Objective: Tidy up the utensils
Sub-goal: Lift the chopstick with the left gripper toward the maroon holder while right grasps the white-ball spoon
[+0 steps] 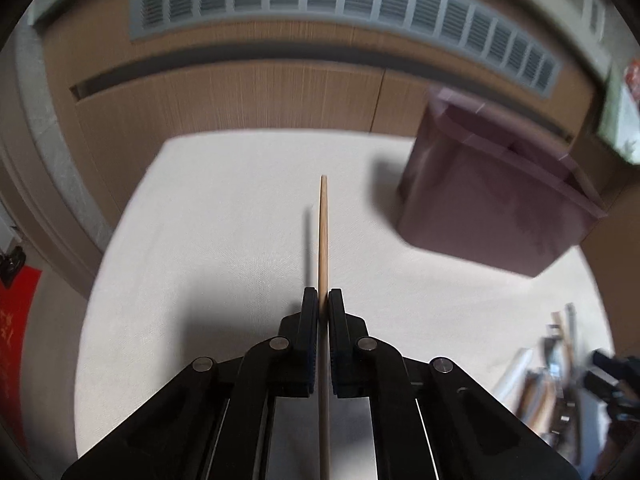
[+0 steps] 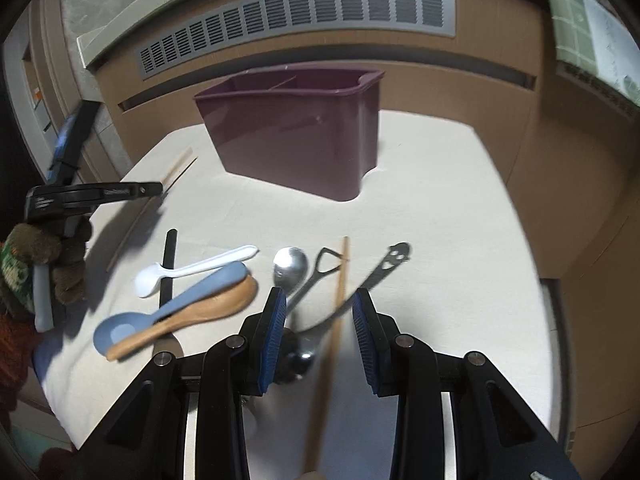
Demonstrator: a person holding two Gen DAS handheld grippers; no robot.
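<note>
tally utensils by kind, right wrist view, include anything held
Spoons: 4 - white spoon, blue spoon, wooden spoon, steel spoon
Chopsticks: 3 - black chopstick, loose wooden chopstick, wooden chopstick in left gripper
Kind unclear: 2 - loop-ended metal utensil, pierced metal utensil
Total: 9

- A white cloth-covered table (image 2: 460, 240) takes up the foreground, lit evenly, with soft shadows on it.
- Behind it stands a light-brown wood-grain panelled wall unit (image 1: 260, 92) with a dark horizontal slot.
- A long grey louvred vent grille (image 2: 304, 16) runs along its upper part.
- A pale stone-like sill (image 2: 120, 36) tops the unit.
- A red hanging (image 1: 16, 344) shows at the far left.
</note>
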